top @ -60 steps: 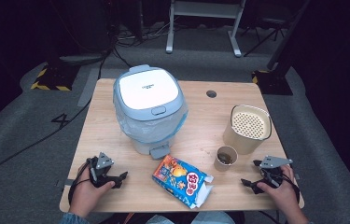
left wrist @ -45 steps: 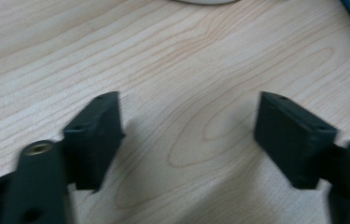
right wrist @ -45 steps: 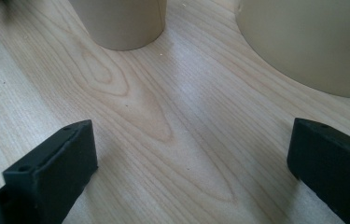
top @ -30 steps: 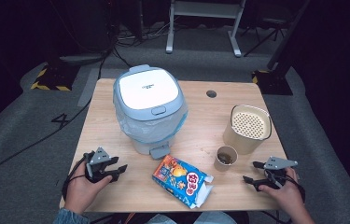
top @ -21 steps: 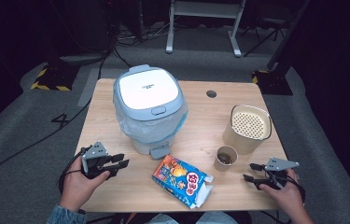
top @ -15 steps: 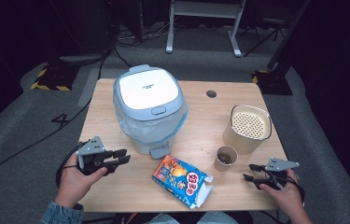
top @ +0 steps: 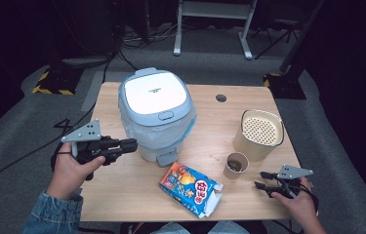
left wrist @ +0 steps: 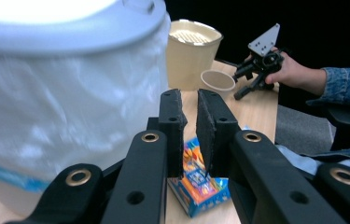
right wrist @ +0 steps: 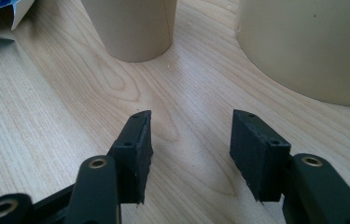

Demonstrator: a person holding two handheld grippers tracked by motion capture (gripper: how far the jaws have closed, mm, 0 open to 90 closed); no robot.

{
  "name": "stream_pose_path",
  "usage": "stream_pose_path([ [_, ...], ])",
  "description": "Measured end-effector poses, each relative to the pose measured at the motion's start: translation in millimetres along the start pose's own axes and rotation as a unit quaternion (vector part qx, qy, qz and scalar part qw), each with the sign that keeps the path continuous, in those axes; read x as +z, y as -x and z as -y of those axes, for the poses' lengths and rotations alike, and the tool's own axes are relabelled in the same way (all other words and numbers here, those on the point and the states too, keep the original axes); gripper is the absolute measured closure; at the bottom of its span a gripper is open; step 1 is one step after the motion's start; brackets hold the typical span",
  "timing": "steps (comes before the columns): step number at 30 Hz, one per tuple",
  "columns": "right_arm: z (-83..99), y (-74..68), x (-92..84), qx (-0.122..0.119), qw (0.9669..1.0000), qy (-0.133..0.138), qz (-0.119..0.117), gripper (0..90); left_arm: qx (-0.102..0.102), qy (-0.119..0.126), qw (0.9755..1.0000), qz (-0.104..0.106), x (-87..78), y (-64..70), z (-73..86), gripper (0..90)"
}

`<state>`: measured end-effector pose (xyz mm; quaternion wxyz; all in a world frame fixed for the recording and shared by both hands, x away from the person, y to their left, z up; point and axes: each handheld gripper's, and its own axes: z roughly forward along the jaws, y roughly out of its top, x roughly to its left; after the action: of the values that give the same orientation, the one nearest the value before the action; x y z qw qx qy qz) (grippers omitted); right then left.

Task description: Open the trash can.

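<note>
A: So, from the high view I see my left tool (top: 131,144) held off the bench (top: 122,195), pointing at the bin (top: 157,117) with the white lid and plastic liner. Its jaws have just been closing and stand almost together, with nothing between them.

B: And the right one?

A: My right tool (top: 260,180) sits low at the bench's near right corner, aimed toward the paper cup (top: 234,165). Its jaws have been closing too but stand apart, and nothing is between them. The snack box (top: 190,188) lies flat near the front edge, between the two tools, just in front of the bin.

B: What does the left gripper view give you?

A: A narrow slit between the pads, nothing in it. The bin is close on the left, the snack box below and beyond the tips, and the cream container (left wrist: 192,53) and cup farther off.

B: And the right gripper view?

A: Pads (right wrist: 137,154) apart over bare wood. The cup stands ahead on the left, the cream container ahead on the right, both clear of the tips.
</note>
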<state>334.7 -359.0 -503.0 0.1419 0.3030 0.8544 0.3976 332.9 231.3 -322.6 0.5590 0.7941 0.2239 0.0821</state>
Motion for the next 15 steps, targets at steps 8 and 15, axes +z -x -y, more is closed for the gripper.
stream_pose_path([
  [8, 0.1, -0.4, -0.2, -0.002, 1.0, 0.0, -0.001, 49.8, 0.015, 0.014, 0.9997, -0.01, 5.4, 1.0, -33.1, 82.1],
  [15, 0.2, -1.3, -0.4, 0.001, 1.0, 0.0, 0.001, 49.9, 0.018, 0.019, 0.9995, -0.016, 13.5, -5.3, -50.6, 83.0],
])
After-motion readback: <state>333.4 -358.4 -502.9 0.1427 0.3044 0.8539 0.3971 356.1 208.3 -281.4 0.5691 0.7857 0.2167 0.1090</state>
